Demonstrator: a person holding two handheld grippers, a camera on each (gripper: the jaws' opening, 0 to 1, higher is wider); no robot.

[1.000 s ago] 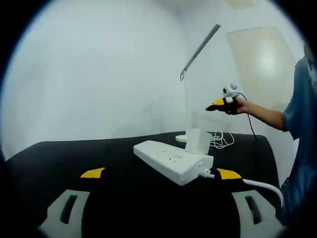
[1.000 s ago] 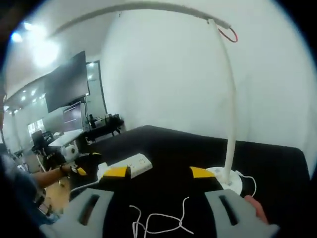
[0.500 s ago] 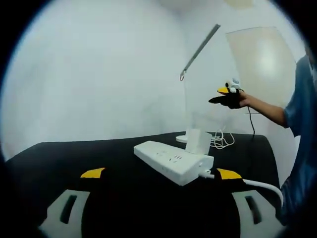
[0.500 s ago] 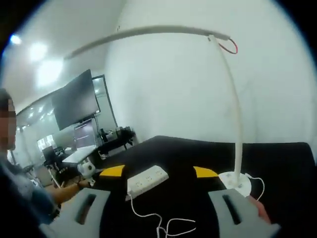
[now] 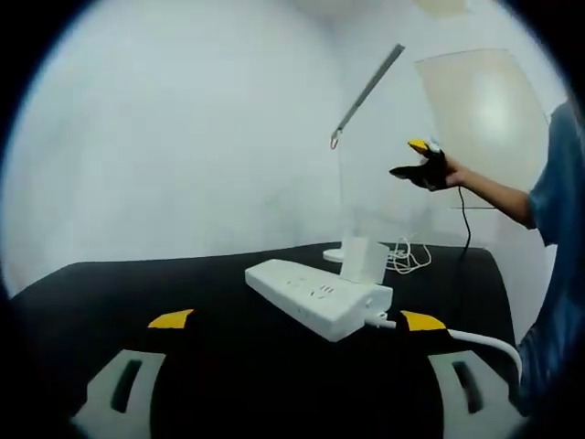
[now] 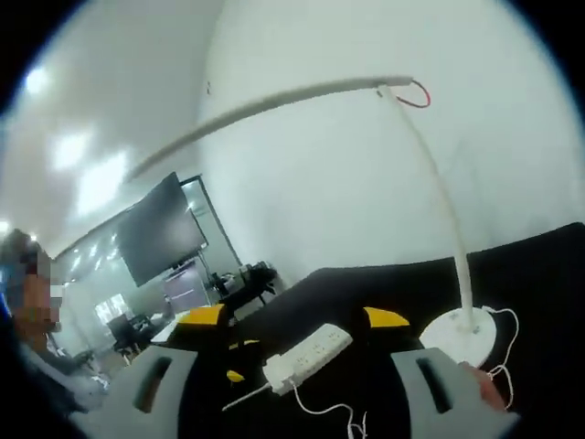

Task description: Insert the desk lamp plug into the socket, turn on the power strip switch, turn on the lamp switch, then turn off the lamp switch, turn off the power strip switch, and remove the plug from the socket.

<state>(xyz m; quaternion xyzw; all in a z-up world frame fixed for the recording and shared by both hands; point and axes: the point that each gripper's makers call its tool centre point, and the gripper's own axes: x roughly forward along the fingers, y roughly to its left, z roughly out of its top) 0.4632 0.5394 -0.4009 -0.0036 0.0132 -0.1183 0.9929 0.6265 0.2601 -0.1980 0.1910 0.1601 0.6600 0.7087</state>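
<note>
A white power strip (image 5: 320,297) lies on the black table (image 5: 137,283), just beyond my open left gripper (image 5: 295,320), whose jaws are spread wide with nothing between them. A white block-shaped plug (image 5: 366,261) stands at the strip's far side; I cannot tell whether it is seated in a socket. Behind it stands the white desk lamp (image 5: 368,89) on its round base (image 5: 336,255). A hand holds my right gripper (image 5: 419,166) in the air beside the lamp arm. In the right gripper view, the right gripper (image 6: 292,316) is open and empty above the power strip (image 6: 309,357), with the lamp base (image 6: 462,327) to its right.
A loose coil of thin white cord (image 5: 409,257) lies beside the lamp base. The strip's thick white cable (image 5: 475,341) runs off to the right. A person's blue sleeve (image 5: 558,219) fills the right edge. A dark screen (image 6: 160,242) and office desks stand far behind.
The right gripper has risen beside the lamp arm and tilted upward, so its view has shifted. The left gripper, the strip and the lamp have not moved.
</note>
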